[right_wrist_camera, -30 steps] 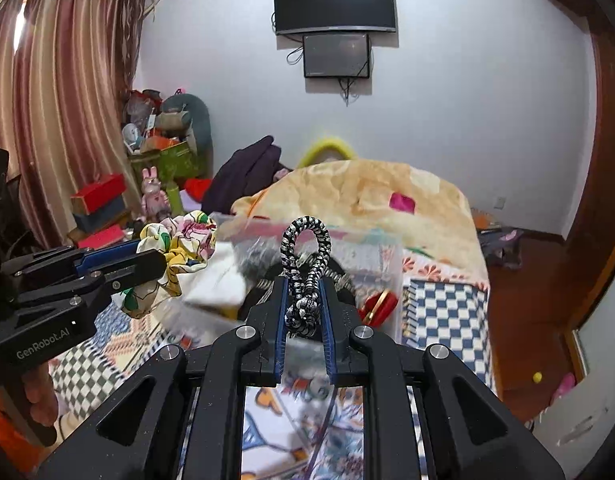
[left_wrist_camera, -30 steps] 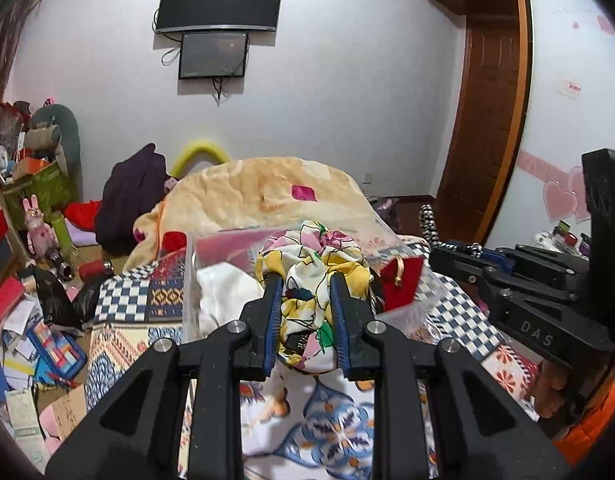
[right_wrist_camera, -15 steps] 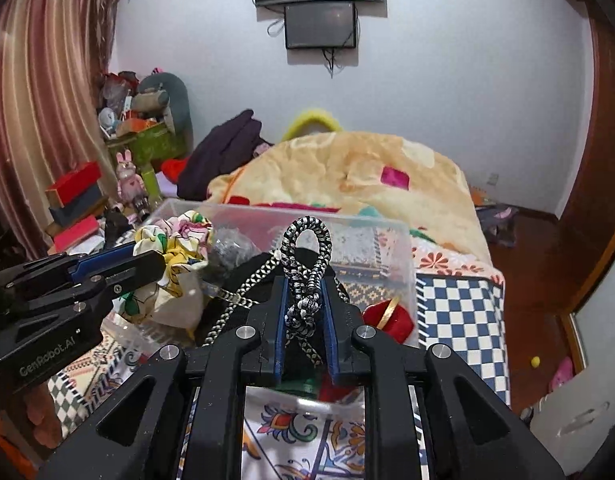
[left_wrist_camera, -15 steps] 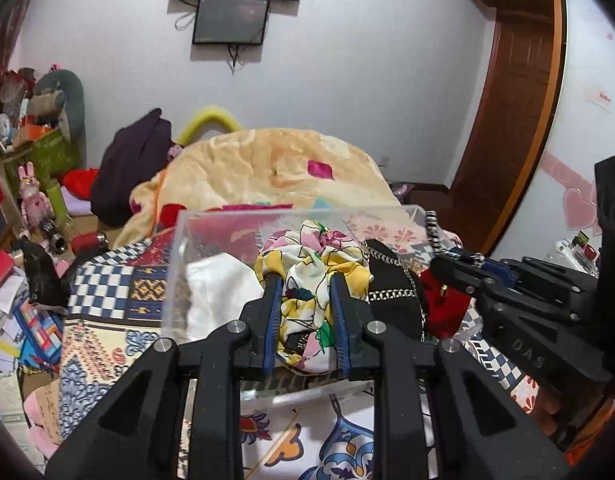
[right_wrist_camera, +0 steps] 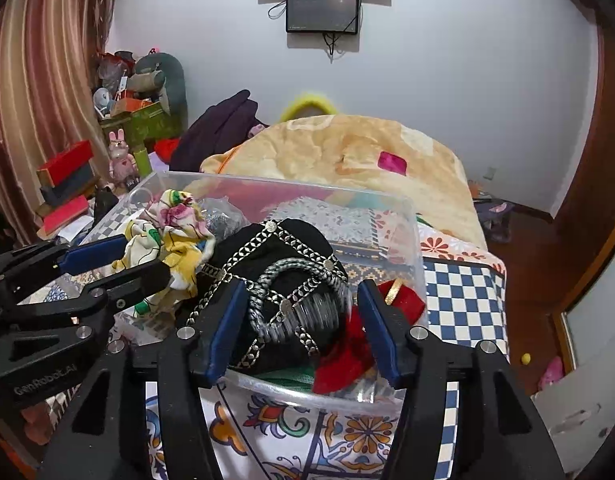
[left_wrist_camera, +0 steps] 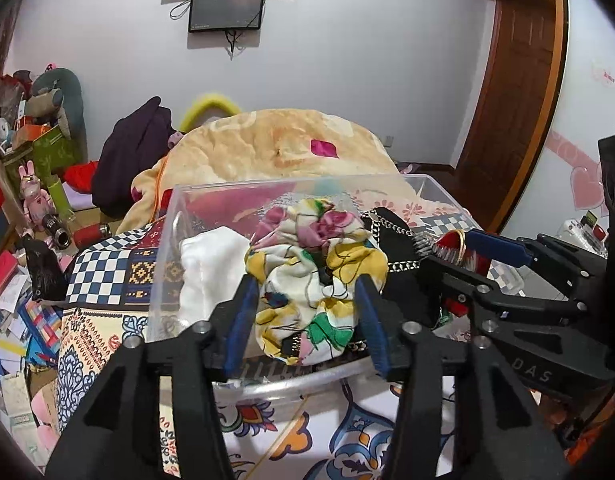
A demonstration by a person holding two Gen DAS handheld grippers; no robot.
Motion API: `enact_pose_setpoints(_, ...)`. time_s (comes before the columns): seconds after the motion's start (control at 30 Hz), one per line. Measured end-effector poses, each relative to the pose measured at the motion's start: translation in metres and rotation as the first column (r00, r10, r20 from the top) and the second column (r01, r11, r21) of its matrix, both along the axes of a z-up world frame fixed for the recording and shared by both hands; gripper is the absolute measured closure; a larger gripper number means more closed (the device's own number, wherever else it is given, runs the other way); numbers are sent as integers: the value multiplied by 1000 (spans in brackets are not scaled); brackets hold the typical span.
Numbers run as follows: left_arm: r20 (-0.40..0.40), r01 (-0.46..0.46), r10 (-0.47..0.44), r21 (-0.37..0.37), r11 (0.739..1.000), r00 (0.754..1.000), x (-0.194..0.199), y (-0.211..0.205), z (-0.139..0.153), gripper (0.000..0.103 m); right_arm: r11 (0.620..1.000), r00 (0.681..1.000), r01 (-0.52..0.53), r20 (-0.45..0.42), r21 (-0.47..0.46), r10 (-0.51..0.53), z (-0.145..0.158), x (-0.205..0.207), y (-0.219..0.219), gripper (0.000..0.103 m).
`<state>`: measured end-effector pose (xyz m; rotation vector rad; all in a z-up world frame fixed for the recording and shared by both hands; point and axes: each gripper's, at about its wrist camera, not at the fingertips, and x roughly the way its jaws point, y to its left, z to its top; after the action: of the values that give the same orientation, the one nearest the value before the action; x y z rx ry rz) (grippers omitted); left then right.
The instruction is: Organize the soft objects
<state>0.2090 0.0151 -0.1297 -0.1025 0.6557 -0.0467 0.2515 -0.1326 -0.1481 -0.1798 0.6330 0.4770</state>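
Observation:
A clear plastic bin (left_wrist_camera: 175, 216) (right_wrist_camera: 411, 240) stands on the patterned bedspread. My left gripper (left_wrist_camera: 307, 300) is open over its near side, with a floral yellow cloth (left_wrist_camera: 315, 276) (right_wrist_camera: 167, 240) lying loose between its fingers in the bin. My right gripper (right_wrist_camera: 297, 312) is open too; a black-and-white braided cord (right_wrist_camera: 303, 300) lies between its fingers on a black chain-trimmed item (right_wrist_camera: 275, 248) (left_wrist_camera: 399, 264). A white cloth (left_wrist_camera: 211, 264) and a red item (right_wrist_camera: 355, 344) also lie in the bin.
A peach blanket (left_wrist_camera: 275, 144) is heaped behind the bin. Toys, boxes and a dark garment (left_wrist_camera: 135, 152) clutter the left side. A wooden door (left_wrist_camera: 507, 100) is at the right, and screens (right_wrist_camera: 323, 8) hang on the wall.
Both grippers lowered over the bin and opened. The floral cloth left the left gripper's hold and the braided cord left the right gripper's hold; both now lie in the bin.

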Motion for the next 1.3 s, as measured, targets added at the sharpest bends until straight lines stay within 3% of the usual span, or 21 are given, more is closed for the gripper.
enact_pose_setpoints(0.27, 56, 13, -12, -17, 1000, 998, -26, 5, 25, 47, 999, 999, -18, 33, 31, 17, 22, -13, -13, 49)
enact_pose_setpoints(0.57, 232, 31, -24, -28, 999, 973, -78, 4, 89, 44, 992, 989, -49, 145, 118, 32, 71, -50, -31, 49)
enact_pose_setpoints(0.67, 297, 29, -23, -18, 999, 955, -98, 1, 110, 38, 987, 978, -65, 205, 146, 35, 91, -68, -37, 39)
enact_pose_setpoints(0.87, 411, 10, -18, 21, 1000, 912, -136, -7, 145, 27, 972, 947, -109, 318, 207, 39, 126, -108, -50, 36)
enact_pose_setpoints(0.97, 444, 13, -21, 20, 1000, 896, -151, -8, 156, 25, 964, 930, -126, 365, 236, 32, 137, -124, -55, 23)
enact_pose_setpoints(1.1, 478, 0, -13, 28, 1000, 878, -167, -10, 165, 13, 955, 918, -145, 394, 259, 32, 143, -137, -58, 20)
enact_pose_setpoints(1.23, 493, -7, -7, 27, 1000, 870, -176, -10, 168, 2, 949, 916, -150, 401, 276, 28, 142, -142, -58, 11)
enact_pose_setpoints(1.3, 495, -8, -5, 25, 1000, 869, -179, -10, 169, 2, 946, 916, -150, 401, 286, 24, 139, -144, -60, 6)
